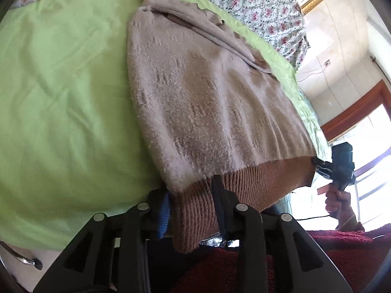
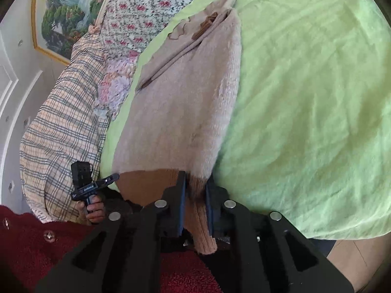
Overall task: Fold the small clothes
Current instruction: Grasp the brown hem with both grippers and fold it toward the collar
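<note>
Open green sheet (image 2: pixel 305 109) beside the sweater (image 2: pixel 180 112); piled bedding (image 2: pixel 61 134) along its other side.

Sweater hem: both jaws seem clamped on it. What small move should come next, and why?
Probably carry the ribbed hem forward toward the collar: left gripper and right gripper each pinch a hem corner, and the sweater lies lengthwise on the green sheet.

A bed covered in a light green sheet (image 2: pixel 305 97) filled the room; a gold-framed landscape painting (image 2: pixel 66 12) hung at ten o'clock, and daylight poured through a wood-framed window (image 1: pixel 366 131) at three o'clock.
</note>
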{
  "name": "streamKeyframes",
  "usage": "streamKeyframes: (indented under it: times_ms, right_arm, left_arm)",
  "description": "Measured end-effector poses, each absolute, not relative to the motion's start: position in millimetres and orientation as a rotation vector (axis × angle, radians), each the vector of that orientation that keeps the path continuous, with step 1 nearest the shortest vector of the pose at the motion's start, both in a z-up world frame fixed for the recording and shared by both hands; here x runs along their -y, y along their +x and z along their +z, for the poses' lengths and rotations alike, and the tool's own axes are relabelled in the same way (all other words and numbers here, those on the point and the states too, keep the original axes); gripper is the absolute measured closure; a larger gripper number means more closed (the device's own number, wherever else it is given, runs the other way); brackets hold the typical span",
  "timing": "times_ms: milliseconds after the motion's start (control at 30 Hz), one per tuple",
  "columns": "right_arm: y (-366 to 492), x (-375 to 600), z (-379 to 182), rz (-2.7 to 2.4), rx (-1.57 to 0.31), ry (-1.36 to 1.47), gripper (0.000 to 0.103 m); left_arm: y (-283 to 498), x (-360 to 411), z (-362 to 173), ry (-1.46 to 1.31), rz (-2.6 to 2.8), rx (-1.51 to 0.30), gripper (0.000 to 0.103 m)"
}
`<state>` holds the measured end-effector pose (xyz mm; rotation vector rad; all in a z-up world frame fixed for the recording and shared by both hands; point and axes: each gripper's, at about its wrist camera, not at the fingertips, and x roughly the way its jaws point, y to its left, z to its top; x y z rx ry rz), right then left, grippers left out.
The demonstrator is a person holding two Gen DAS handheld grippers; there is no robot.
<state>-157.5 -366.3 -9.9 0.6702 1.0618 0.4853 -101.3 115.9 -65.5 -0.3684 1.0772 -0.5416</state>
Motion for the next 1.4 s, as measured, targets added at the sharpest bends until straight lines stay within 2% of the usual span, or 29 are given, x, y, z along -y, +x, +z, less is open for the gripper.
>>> streamKeyframes:
  times_ms: [100,133,167,200,433,700,900,1067,1233,1400]
  right_arm:
    - [-154,357,-13,0.517,-1.066,0.665,0.086]
    - [-154,354,-13,0.522,-1.064,0.658,0.086]
    - [-152,350,-13,0.531,-1.064,0.648,0.086]
    - [-153,347,-12,0.539,-1.061,0.638,0.094]
    - [-168,362,-1,0.573,-0.984,0.714,0.095]
    - [-127,366,49,0.627,-0.799,0.777,0.095]
    - [-56,372,73,0.591,-0.707,0.758,0.095]
    - [23,381,83,0.509,-0.686,0.732,0.095]
    - [102,393,75,0.418,-0.703,0.731,0.095]
    - [174,397,43,0.306,-0.797,0.684,0.095]
  left_arm:
    - [-98,-110,-67,-0.372,-0.572,-1.069,0.073]
    - [-98,-108,-66,-0.367,-0.583,-1.059,0.078]
    - [-98,-105,-65,-0.349,-0.595,-1.05,0.098]
    - [-99,-103,-64,-0.332,-0.59,-1.045,0.096]
    - [-116,-122,-46,-0.362,-0.565,-0.964,0.098]
    - [-92,-128,14,-0.42,-0.596,-0.783,0.098]
    - [-21,-122,55,-0.424,-0.586,-0.655,0.097]
    - [66,-111,82,-0.398,-0.503,-0.591,0.097]
    - [158,-103,79,-0.412,-0.454,-0.618,0.097]
    - [229,-93,54,-0.388,-0.409,-0.678,0.097]
